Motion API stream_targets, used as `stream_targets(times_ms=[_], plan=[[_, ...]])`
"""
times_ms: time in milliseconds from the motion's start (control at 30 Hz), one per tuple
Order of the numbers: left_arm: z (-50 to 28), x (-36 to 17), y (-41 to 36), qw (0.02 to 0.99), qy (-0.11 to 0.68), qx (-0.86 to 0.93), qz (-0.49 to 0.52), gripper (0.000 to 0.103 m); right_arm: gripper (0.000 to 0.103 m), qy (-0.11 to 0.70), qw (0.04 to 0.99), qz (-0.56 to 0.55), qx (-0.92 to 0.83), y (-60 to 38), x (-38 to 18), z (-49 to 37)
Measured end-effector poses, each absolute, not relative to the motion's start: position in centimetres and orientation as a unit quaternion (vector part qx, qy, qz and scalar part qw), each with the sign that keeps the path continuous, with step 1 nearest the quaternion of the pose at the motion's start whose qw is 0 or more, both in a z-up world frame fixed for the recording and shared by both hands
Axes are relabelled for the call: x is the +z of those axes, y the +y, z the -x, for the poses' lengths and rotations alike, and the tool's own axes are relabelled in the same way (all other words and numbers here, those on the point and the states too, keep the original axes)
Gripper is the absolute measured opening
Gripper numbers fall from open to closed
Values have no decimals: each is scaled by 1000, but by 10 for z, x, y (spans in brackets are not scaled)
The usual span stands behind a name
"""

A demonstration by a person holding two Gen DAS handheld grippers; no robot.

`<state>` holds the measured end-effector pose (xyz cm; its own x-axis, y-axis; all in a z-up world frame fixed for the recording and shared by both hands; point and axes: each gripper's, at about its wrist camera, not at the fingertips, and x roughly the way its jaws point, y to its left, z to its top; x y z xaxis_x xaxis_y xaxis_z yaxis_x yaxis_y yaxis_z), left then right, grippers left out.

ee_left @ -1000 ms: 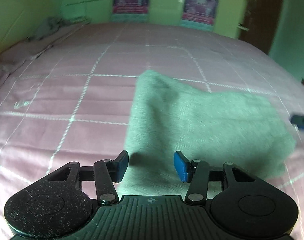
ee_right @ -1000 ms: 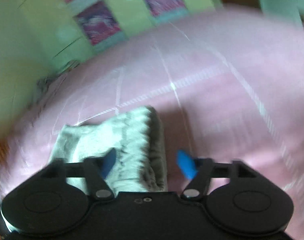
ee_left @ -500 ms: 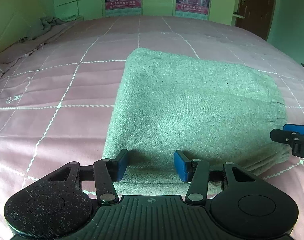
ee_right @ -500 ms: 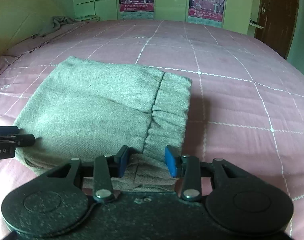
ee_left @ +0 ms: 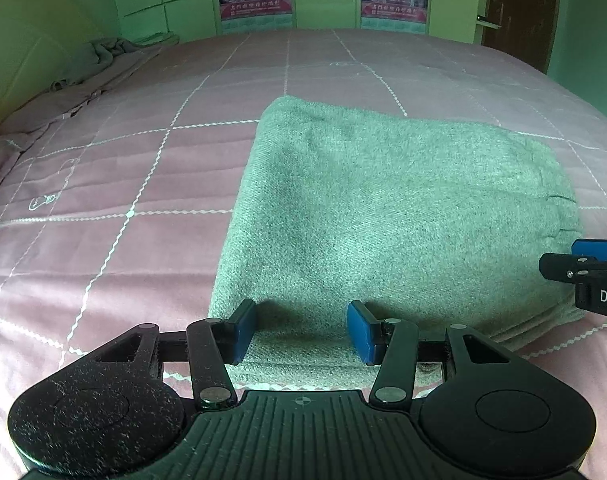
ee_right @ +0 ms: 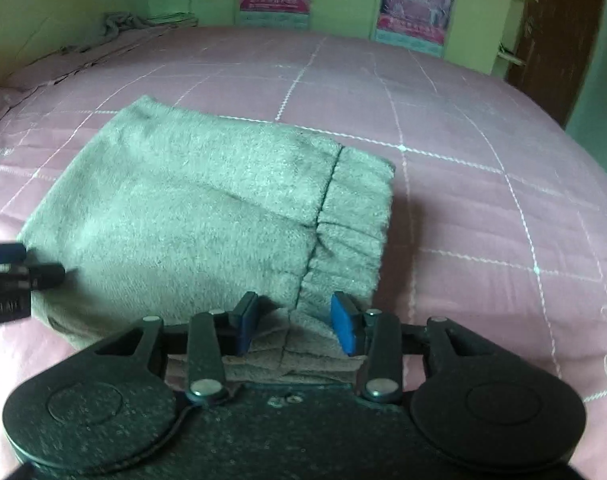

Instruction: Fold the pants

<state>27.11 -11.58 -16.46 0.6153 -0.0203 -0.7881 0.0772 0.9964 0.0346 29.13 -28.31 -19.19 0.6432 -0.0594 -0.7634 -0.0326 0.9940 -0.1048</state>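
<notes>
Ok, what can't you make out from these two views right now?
- Pants: near edge hidden behind the left gripper in the left view.
- Layers underneath: covered by the top fold, both views.
- Right gripper: its body hides the waistband corner.
- Posters: print blurred.

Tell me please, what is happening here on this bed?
A person is folding a pair of grey fleece pants on a pink quilted bed cover, with one hand-held gripper in each hand. The pants already lie as a compact folded rectangle, the elastic waistband on the right side. The left hand-held gripper sits open at the near left edge of the bundle. The right hand-held gripper sits open at the near edge by the waistband. Neither clamps the cloth.
</notes>
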Motion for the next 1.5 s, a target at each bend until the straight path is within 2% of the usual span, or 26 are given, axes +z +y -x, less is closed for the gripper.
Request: stream_targets(times_ms=[67, 133, 200, 267, 400, 633, 700, 767, 833, 900, 1033, 1100, 1167, 1233, 1333, 1400, 1500], plan=[[-272, -163, -114, 897, 441, -29, -26, 59, 41, 425, 903, 58, -8, -283, -192, -294], [-272, -163, -112, 896, 443, -36, -18, 74, 42, 420, 905, 61, -8, -282, -195, -291], [-272, -165, -113, 894, 445, -42, -23, 97, 42, 414, 908, 63, -11, -281, -199, -288], [-271, -167, -114, 893, 449, -30, -28, 103, 42, 410, 910, 61, -14, -279, -200, -285], [-270, -170, -104, 892, 452, -17, 5, 103, 42, 408, 911, 50, -16, -280, -198, -283], [-266, -160, -104, 891, 455, 5, 6, 103, 42, 422, 905, 53, -18, -278, -194, -290], [-263, -154, -106, 891, 455, -3, 3, 103, 46, 425, 903, 59, -17, -276, -193, -291], [-260, -148, -105, 889, 458, -20, 11, 103, 60, 433, 900, 57, -13, -273, -191, -295], [-255, -143, -102, 891, 452, -26, 25, 103, 68, 439, 897, 53, -10, -270, -189, -299], [-254, -138, -99, 892, 448, -17, 45, 103, 71, 445, 894, 50, -9, -266, -185, -303], [-261, -119, -106, 906, 421, 33, -17, 103, 68, 386, 922, 34, -10, -260, -156, -290], [-277, -109, -106, 910, 414, 17, -30, 103, 61, 360, 930, 70, -16, -252, -148, -287], [-299, -99, -105, 911, 411, 14, -22, 103, 45, 354, 930, 97, -18, -250, -144, -296], [-328, -100, -111, 906, 422, -4, -20, 103, 38, 364, 927, 93, -18, -257, -140, -313], [-365, -122, -128, 892, 447, -15, -64, 102, 38, 372, 924, 88, -36, -263, -139, -339], [-381, -141, -137, 882, 464, -11, -80, 89, 38, 380, 919, 95, -47, -265, -146, -352], [-389, -173, -137, 865, 497, -1, -70, 88, 39, 408, 905, 99, -66, -272, -168, -367]])
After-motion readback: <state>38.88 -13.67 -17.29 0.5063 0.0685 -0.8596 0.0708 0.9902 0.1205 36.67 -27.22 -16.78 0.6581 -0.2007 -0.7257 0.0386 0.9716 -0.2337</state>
